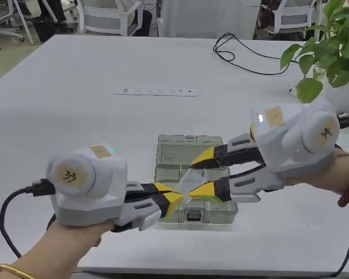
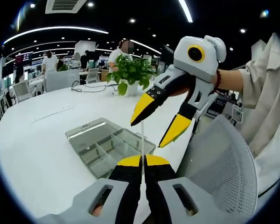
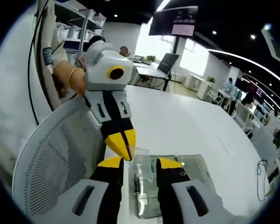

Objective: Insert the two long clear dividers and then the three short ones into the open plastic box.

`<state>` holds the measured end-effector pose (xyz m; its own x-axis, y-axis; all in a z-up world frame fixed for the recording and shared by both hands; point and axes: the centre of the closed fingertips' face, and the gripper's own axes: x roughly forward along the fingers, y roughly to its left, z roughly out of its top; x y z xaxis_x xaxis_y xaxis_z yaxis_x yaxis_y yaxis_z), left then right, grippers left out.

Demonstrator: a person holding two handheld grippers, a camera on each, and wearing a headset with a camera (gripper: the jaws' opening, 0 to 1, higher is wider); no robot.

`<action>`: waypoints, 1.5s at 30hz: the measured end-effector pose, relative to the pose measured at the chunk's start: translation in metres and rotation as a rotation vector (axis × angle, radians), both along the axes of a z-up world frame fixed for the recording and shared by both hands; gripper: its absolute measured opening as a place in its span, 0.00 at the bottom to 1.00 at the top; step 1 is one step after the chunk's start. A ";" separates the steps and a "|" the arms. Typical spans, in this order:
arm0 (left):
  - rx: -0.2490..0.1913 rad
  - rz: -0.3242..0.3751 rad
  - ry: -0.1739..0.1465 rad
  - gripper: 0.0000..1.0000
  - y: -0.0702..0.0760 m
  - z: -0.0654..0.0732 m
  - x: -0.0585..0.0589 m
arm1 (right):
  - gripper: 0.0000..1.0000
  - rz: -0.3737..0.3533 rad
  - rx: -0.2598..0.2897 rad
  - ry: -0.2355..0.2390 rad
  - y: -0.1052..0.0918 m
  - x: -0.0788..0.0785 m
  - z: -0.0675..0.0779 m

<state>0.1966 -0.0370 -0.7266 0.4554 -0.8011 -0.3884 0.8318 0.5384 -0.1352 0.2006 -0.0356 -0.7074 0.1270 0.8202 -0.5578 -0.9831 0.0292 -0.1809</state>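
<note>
The open clear plastic box (image 1: pixel 189 145) lies on the white table, lid folded back; partitions show inside it (image 2: pixel 95 140). My left gripper (image 1: pixel 173 199) is shut on a small clear divider (image 1: pixel 189 181) held above the box's near half. In the left gripper view the divider (image 2: pixel 142 140) stands edge-on between my shut jaws. My right gripper (image 1: pixel 206 173) is open, its yellow tips on either side of the divider's far end, apart from it. In the right gripper view the divider (image 3: pixel 143 165) hangs from the left gripper (image 3: pixel 123 144), above the box (image 3: pixel 186 186).
A white power strip (image 1: pixel 157 91) lies mid-table behind the box. A potted plant (image 1: pixel 331 46) and a black cable (image 1: pixel 238 55) sit at the far right. A grey mesh chair back (image 2: pixel 224 158) stands by the table's near edge.
</note>
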 end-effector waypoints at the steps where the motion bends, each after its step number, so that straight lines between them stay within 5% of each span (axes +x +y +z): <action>1: -0.002 -0.024 -0.005 0.00 -0.002 0.001 -0.002 | 0.28 -0.002 -0.003 -0.005 -0.001 0.001 -0.001; 5: 0.047 -0.095 -0.048 0.00 -0.004 0.001 -0.008 | 0.26 0.033 -0.015 0.024 -0.002 -0.007 -0.006; 10: 0.036 -0.179 -0.061 0.00 -0.010 0.004 -0.018 | 0.23 0.063 -0.024 0.056 -0.004 -0.014 -0.010; 22: 0.012 -0.288 -0.079 0.00 -0.012 0.010 -0.035 | 0.13 0.137 0.037 0.216 -0.002 -0.041 -0.005; 31: 0.011 -0.308 -0.084 0.00 -0.013 0.011 -0.036 | 0.03 0.168 0.042 0.211 -0.004 -0.044 -0.004; 45: -0.014 -0.214 -0.083 0.03 -0.012 0.013 -0.024 | 0.02 0.146 0.038 0.144 -0.006 -0.032 -0.003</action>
<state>0.1728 -0.0488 -0.7139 0.3046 -0.8879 -0.3447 0.9353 0.3473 -0.0681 0.1689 -0.0420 -0.7102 -0.0736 0.8450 -0.5296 -0.9930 -0.1111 -0.0393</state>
